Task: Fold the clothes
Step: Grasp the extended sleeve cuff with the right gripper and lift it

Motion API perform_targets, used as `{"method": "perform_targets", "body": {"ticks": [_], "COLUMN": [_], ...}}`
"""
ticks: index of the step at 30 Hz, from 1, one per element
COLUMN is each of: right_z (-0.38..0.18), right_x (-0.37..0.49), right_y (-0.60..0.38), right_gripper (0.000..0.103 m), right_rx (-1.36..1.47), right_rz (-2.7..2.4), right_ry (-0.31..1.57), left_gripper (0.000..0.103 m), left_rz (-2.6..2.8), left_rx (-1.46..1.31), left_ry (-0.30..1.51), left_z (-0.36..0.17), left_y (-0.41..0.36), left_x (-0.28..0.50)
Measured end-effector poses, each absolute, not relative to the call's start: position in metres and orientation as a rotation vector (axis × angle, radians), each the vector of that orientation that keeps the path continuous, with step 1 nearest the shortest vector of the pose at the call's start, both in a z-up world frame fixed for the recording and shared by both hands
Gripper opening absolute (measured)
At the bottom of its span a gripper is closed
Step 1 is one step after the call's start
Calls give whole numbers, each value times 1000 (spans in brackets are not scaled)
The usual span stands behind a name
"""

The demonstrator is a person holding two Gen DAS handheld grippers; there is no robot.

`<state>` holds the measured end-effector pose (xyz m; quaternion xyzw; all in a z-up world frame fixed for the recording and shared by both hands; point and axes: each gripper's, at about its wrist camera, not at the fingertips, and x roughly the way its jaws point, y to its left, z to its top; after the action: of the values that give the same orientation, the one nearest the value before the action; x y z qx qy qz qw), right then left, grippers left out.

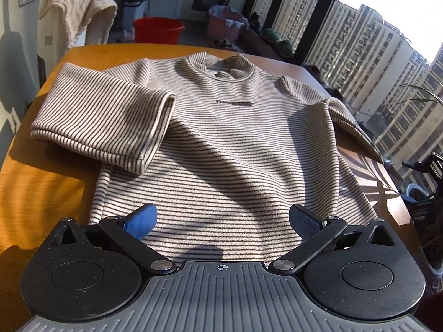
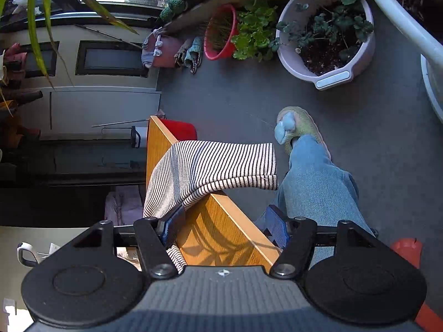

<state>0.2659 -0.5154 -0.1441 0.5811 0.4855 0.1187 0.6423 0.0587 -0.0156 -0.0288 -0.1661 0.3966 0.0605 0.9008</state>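
A beige sweater with thin dark stripes (image 1: 221, 127) lies face up on the wooden table (image 1: 44, 182). Its left sleeve (image 1: 110, 116) is folded in over the body. Its right sleeve (image 2: 221, 163) hangs over the table's edge. My left gripper (image 1: 223, 221) is open and empty, hovering over the sweater's lower hem. My right gripper (image 2: 224, 227) is open, turned on its side at the table's edge (image 2: 229, 221). One blue finger (image 2: 173, 222) lies against the hanging sleeve's cloth; the other finger (image 2: 277, 228) is off the table.
A chair with a cream towel (image 1: 77, 8) stands behind the table. A red bucket (image 1: 157, 29) and a pink basin (image 1: 224, 25) are on the floor beyond. The person's jeans leg and slipper (image 2: 299, 132) stand beside the table, with plant pots (image 2: 326, 33) nearby.
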Motion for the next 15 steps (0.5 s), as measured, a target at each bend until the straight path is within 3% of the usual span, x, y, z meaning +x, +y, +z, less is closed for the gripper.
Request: {"method": "perform_targets", "body": {"ticks": [7,9,11,13,15], "right_z": [-194,-195,-191,-178,-148], "right_x": [299,309,319,326,330], "right_y": [-501,-501,-500,-498,-495], "right_gripper": [66,50,22,8,8], "right_rx": [1597,1595,1547,1481,1326], "right_rz": [200,174,179,224,262], "right_ry": [1120,1074,1035,980,896], "left_gripper": [103,103,103,103,103], "left_rz": [152,162,175,186,195], "left_rx": [-315,-328,-338,-346,-363], "left_ry": [717,723,738,752,754], "left_z": [-11,-13,-18,-22,-25], "left_y": [-25,-25,-23,-20,-17], "left_x": [67,68,68,69,68]}}
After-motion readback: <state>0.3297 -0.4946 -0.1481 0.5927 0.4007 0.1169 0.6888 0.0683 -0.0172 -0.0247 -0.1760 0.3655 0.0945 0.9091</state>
